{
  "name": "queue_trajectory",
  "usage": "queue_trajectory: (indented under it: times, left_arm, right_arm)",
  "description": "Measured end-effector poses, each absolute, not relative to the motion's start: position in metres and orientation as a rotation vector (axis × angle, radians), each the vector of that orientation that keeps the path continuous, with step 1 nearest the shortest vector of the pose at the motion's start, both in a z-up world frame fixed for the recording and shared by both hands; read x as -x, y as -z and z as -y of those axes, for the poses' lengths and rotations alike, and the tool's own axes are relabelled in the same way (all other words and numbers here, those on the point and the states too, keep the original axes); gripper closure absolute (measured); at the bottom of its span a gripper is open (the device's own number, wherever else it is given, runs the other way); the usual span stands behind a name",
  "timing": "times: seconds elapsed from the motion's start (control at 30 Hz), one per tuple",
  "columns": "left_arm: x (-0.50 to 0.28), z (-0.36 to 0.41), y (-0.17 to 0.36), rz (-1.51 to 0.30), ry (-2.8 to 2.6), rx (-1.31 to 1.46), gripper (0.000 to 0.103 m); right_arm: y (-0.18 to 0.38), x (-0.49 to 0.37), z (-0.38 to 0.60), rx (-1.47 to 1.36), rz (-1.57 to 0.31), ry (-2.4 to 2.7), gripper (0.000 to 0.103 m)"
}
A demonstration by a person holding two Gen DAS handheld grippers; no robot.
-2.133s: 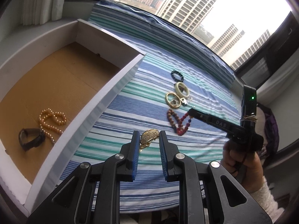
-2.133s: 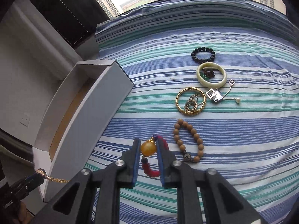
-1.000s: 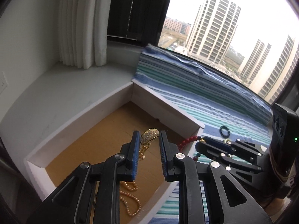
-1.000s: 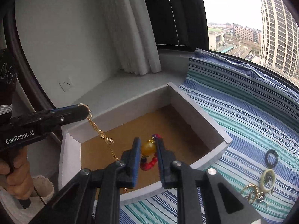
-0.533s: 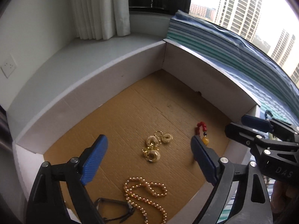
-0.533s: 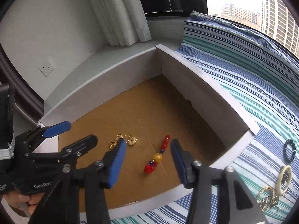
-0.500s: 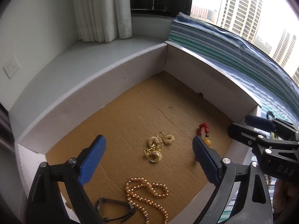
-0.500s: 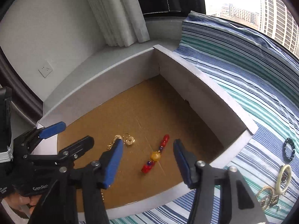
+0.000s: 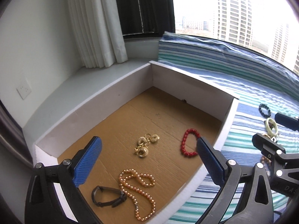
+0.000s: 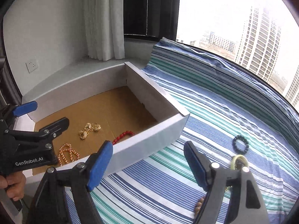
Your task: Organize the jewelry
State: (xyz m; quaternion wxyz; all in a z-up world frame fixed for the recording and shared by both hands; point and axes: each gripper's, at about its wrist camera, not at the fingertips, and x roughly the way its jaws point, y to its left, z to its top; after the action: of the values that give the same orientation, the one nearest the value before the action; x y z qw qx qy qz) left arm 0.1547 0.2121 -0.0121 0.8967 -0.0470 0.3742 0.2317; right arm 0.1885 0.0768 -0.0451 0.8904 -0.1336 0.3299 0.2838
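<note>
A white cardboard box (image 9: 186, 85) with a brown floor holds a gold chain piece (image 9: 144, 145), a red bead bracelet (image 9: 186, 145), a pearl necklace (image 9: 138, 192) and a dark band (image 9: 106, 196). My left gripper (image 9: 148, 141) hovers over the box, its jaws opening wide with nothing between them. My right gripper (image 10: 148, 145) hangs over the box's near wall (image 10: 149, 141) and the striped cloth, its jaws also opening and empty. In the right wrist view the gold piece (image 10: 89, 128) and red bracelet (image 10: 123, 135) lie loose on the box floor.
On the striped cloth (image 10: 214, 112) lie a black bead bracelet (image 10: 241, 143), a pale bangle (image 10: 239, 161) and brown beads (image 10: 199, 205), partly hidden behind my right finger. A white ledge, curtain and window lie beyond the box.
Both grippers let go: the gold piece and the red bracelet dropped onto the box floor, and the jaws spread wide. The right gripper has drawn back over the cloth.
</note>
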Motion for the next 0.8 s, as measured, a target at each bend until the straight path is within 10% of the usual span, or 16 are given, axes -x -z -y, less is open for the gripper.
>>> queue_trajectory:
  times: [0.8]
  left_arm:
    - [-0.096, -0.102, -0.005, -0.749, -0.298, 0.070, 0.001]
  right_arm:
    - [0.045, -0.094, 0.070, 0.203, -0.664, -0.356, 0.023]
